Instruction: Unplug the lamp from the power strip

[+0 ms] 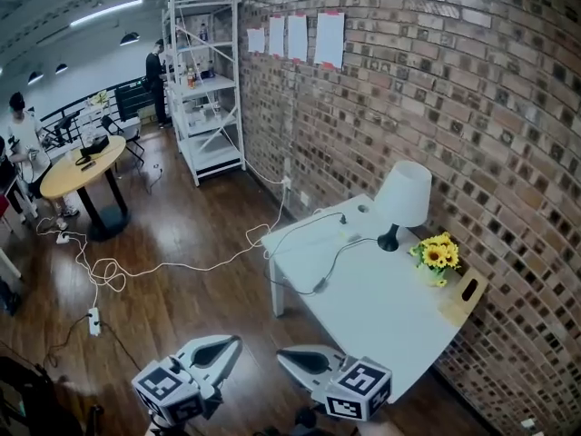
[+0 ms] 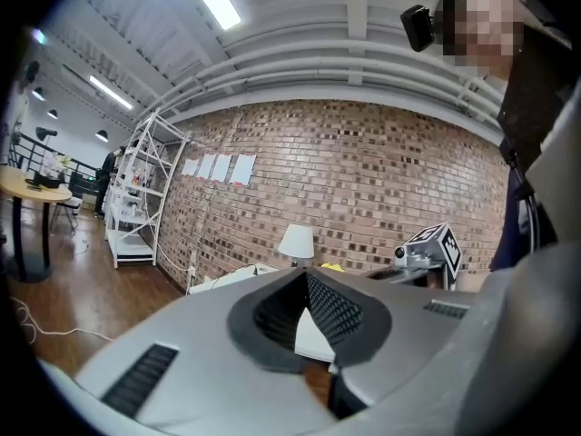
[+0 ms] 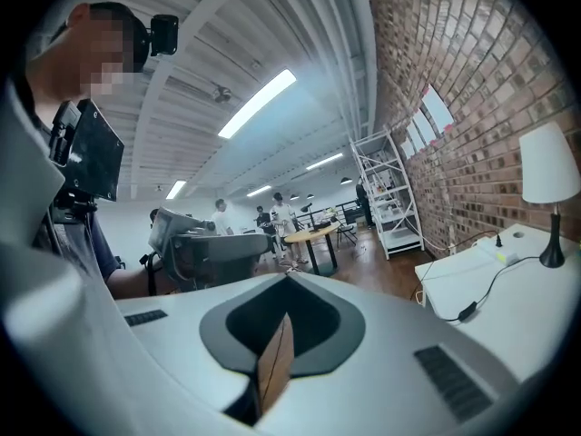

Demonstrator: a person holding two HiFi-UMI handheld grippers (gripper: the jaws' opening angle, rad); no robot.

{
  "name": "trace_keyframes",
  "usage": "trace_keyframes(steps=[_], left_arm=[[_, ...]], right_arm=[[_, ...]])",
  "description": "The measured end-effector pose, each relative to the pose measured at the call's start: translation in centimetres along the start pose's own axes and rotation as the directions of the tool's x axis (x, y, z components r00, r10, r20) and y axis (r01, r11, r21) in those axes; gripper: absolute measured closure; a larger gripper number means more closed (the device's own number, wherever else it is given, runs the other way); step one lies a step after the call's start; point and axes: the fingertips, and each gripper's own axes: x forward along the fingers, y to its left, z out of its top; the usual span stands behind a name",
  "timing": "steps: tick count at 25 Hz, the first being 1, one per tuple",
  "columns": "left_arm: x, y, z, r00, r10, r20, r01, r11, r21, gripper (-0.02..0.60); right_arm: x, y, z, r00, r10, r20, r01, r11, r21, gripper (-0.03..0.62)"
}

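Both hand-held grippers, left (image 1: 234, 340) and right (image 1: 282, 353), hover with jaws together and empty, just short of the white bench (image 1: 381, 321). Only the head view shows yellow flowers (image 1: 436, 254) beside the lamp (image 1: 402, 198). The right gripper view shows its cord (image 3: 468, 312) most clearly, but where it plugs in is too small to tell.

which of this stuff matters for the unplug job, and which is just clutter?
Job: lamp, black cord, black plug; power strip can't be made out.
Clutter: flowers, wooden block, shelf, round table, floor cables.
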Motion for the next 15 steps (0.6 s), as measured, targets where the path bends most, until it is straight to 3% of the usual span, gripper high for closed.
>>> trace_keyframes(steps=[7,15], left_arm=[[6.1,0.8,0.6,0.999,0.027,-0.030,-0.027,1.000,0.016,0.564],[9.4,2.2,0.8,0.996,0.069,-0.058,-0.068,0.998,0.018,0.564]], right_arm=[[-0.4,-4.7,1.0,0.999,0.048,0.002,-0.048,0.999,0.010,0.591],[0.2,-8.7,2.3,0.996,0.090,0.022,-0.091,0.995,0.036,0.591]])
